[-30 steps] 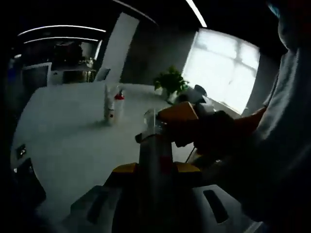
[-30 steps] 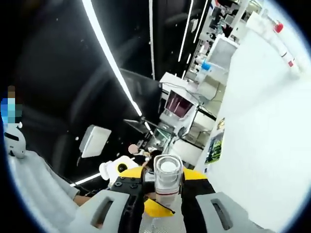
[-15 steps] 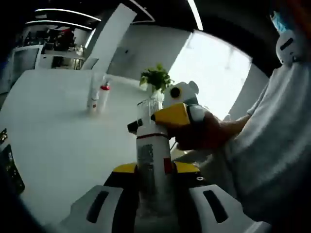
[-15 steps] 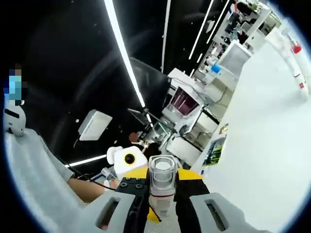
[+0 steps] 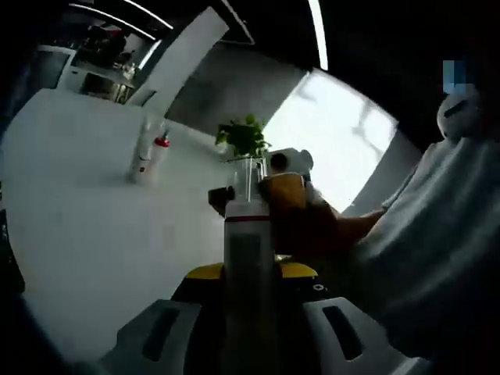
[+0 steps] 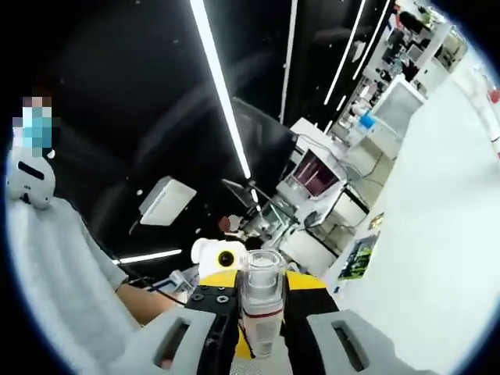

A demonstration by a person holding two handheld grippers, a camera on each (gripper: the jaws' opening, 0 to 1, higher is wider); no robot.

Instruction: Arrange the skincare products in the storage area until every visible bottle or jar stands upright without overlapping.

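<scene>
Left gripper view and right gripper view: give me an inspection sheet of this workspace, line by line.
Surface: white table, mostly bare.
Job's things: one bottle with a clear cap, held up off the table between both tongs; two bottles standing far back, one red-capped.
Clutter: potted plant at the table's far edge.
Grippers: left tongs shut on the bottle's body; right tongs shut on the same bottle near its cap.
Cables: thin dark cable by the person's hand.
Surroundings: bright window, ceiling light strips, shelving and equipment beyond the table.
</scene>
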